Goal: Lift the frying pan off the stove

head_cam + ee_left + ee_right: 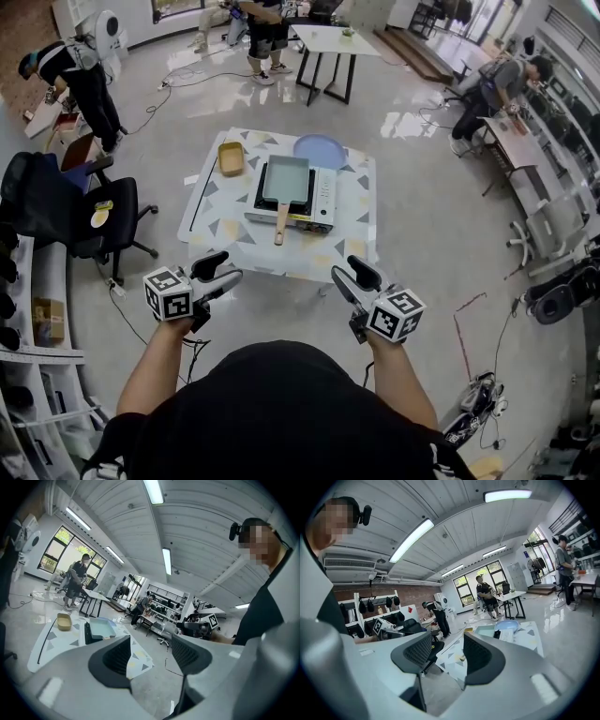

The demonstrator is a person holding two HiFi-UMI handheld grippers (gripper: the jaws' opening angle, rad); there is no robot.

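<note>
The frying pan is rectangular and pale green with a wooden handle that points toward me. It rests on a portable stove in the middle of a low table with a patterned cloth. My left gripper and right gripper hang in the air at the table's near edge, well short of the pan. Both are open with nothing between their jaws. The left gripper view shows the pan far off beyond the left gripper. The right gripper points across the table's corner.
A yellow dish lies left of the stove, and a blue plate lies behind it. A black office chair stands to the table's left, with shelves beside me. Several people work at desks farther off.
</note>
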